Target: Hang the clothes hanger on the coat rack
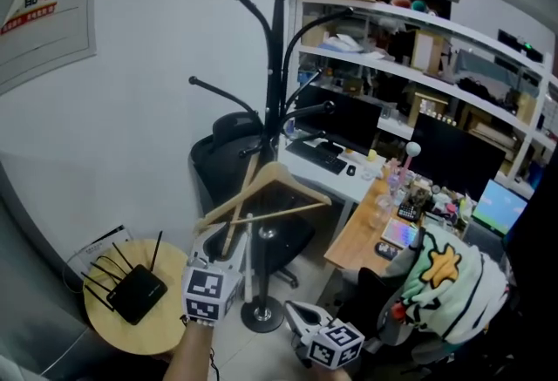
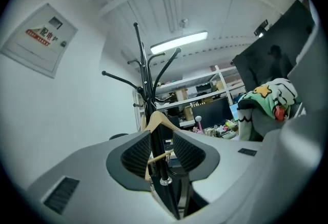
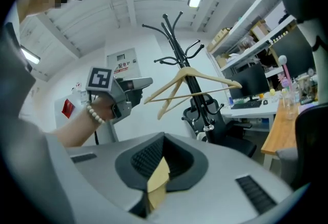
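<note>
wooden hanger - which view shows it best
The right gripper view: the whole wooden hanger shows side-on, with both arms and the bar clear of clutter. The head view looks down on it, in front of the dark chair. The left gripper view shows only its top, partly hidden by the coat rack pole.

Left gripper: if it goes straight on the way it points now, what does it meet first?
Most likely the wooden hanger: its lower bar crosses the gap between the open jaws of the left gripper. The coat rack pole stands just behind it, though depth is hard to judge.
</note>
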`<state>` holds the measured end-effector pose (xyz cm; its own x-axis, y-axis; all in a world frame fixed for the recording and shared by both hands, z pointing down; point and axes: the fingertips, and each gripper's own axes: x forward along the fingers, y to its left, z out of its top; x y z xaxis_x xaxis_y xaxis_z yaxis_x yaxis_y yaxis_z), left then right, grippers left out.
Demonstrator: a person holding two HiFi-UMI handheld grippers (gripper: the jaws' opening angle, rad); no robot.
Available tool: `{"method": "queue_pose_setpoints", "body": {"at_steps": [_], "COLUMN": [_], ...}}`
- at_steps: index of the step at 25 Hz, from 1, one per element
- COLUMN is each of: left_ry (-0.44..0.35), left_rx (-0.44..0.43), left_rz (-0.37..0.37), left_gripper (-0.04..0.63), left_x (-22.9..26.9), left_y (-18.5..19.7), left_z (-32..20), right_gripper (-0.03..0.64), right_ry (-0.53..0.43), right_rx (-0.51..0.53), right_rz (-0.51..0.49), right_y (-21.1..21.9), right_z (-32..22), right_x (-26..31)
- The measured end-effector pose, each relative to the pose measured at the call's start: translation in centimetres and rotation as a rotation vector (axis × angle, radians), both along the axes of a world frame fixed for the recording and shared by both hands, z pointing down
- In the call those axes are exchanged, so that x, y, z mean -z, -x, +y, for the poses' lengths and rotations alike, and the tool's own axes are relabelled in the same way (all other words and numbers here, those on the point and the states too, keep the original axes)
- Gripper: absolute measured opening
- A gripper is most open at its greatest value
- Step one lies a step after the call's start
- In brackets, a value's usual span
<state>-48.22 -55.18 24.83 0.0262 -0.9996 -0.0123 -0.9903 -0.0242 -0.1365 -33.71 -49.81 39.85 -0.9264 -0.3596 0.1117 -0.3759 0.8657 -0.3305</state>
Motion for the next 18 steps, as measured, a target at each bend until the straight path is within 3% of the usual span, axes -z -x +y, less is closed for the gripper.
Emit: {"method": "queue_pose_setpoints", "body": {"at_steps": [6,10,13,18], "left_ry": [0.05,0.126,0.197,0.287], "left_rx": [-0.05,-0.047,-0.038,-0.103], "left_rz": [0.234,0.403,0.439,0.487], "left_gripper": [0.132,0.126,0.126,0.126], "left_x": [-6.1,-11.8,-15.0,-18.8], "left_y": [-0.8,-0.7,-1.2,-4.3], "left_z": [4.2,6.2,7.0,8.5], "right_gripper": [0.001,0.0,0.0,0.002], "right_ry": [0.028,0.033,0.014,0.011], "right_rx": [0.006,-0.006,-0.016,-0.031], "right_rz": [-0.003,-0.008,-0.007,0.001], "right_y": [0.5,0.3,0.5,0.7], "right_z": [0.6,0.7,0.5,1.0], "right_x": [-0.7,-0.9,-0.4,-0.3]}}
